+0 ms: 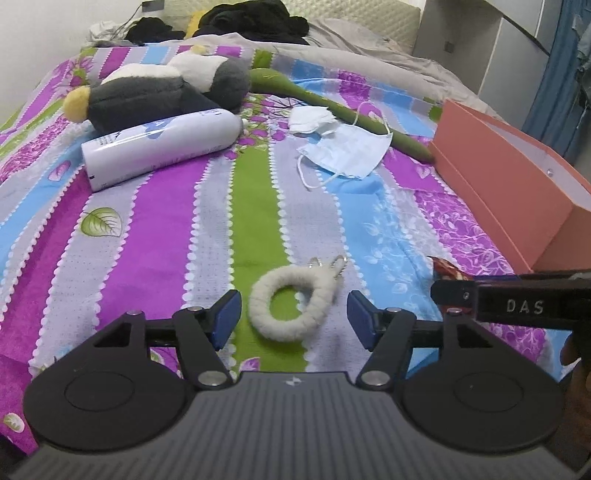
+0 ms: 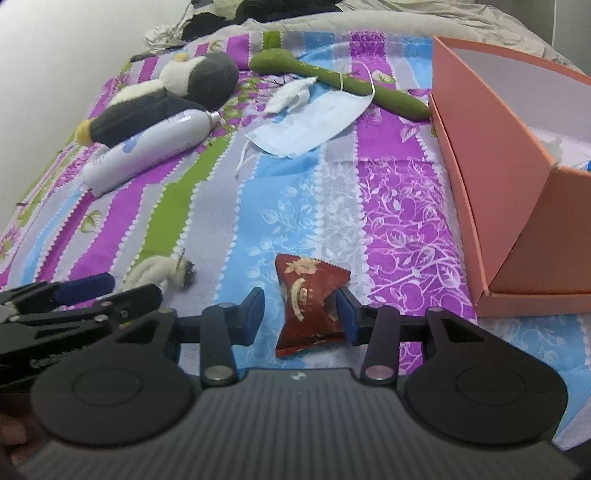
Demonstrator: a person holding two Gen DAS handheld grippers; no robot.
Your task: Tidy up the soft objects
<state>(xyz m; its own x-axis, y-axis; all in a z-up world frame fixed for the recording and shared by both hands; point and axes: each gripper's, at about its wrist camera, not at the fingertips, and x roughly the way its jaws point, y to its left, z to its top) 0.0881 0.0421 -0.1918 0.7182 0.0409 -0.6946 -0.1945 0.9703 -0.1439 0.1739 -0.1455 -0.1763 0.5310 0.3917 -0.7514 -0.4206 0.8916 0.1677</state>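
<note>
A white fuzzy ring keychain (image 1: 291, 304) lies on the striped bedspread between the open fingers of my left gripper (image 1: 293, 317); it also shows in the right wrist view (image 2: 155, 275). A red snack packet (image 2: 308, 304) lies between the open fingers of my right gripper (image 2: 301, 314), its right side touching the right pad. Farther back lie a grey and white penguin plush (image 1: 162, 90), a blue face mask (image 1: 349, 151), a folded white mask (image 1: 310, 120) and a long green soft toy (image 1: 332, 107). An orange box (image 2: 491, 173) stands open at the right.
A white bottle (image 1: 159, 149) lies beside the penguin. Dark clothes (image 1: 255, 18) and a grey blanket (image 1: 369, 59) are piled at the bed's head. The wall runs along the left and a blue curtain (image 1: 565, 74) hangs at the far right.
</note>
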